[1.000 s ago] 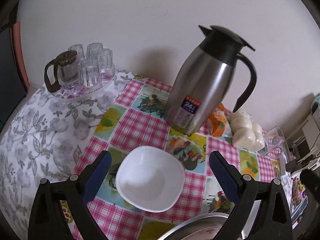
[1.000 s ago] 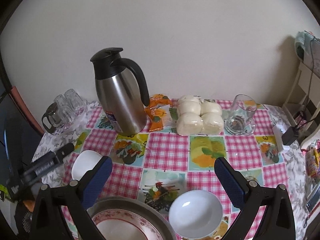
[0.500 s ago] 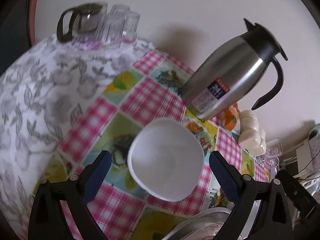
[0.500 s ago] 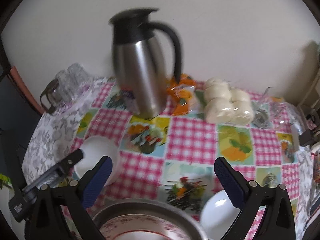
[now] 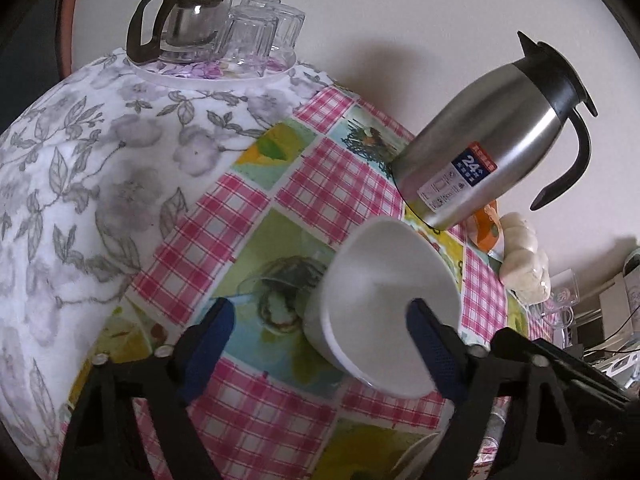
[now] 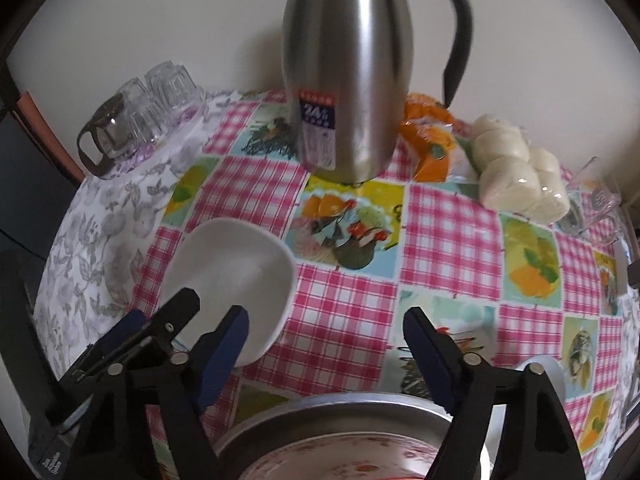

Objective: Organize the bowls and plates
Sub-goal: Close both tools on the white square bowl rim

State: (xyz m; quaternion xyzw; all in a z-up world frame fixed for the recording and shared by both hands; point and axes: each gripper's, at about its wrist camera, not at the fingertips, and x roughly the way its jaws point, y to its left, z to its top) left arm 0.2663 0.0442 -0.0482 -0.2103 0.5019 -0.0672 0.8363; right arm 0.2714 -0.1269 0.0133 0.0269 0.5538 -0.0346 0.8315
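A white squarish bowl (image 5: pixel 384 304) sits on the checked tablecloth; it also shows in the right wrist view (image 6: pixel 232 276). My left gripper (image 5: pixel 320 336) is open, its right finger over the bowl's inside and its left finger outside the near rim. In the right wrist view the left gripper (image 6: pixel 160 328) reaches in at the bowl's near edge. My right gripper (image 6: pixel 326 340) is open and empty above a metal basin (image 6: pixel 320 412) that holds a patterned plate (image 6: pixel 340 460). A second white bowl (image 6: pixel 548 372) lies partly hidden behind my right finger.
A steel thermos jug (image 6: pixel 348 72) stands at the back centre. A tray of upturned glasses with a glass teapot (image 5: pixel 212 28) is at the back left. Bagged white buns (image 6: pixel 516 176), an orange packet (image 6: pixel 430 140) and a glass mug (image 6: pixel 592 204) lie at the back right.
My left gripper has dropped closer and tilted, so its fingers now straddle the white bowl's rim. My right gripper has swung left and nearer to the table.
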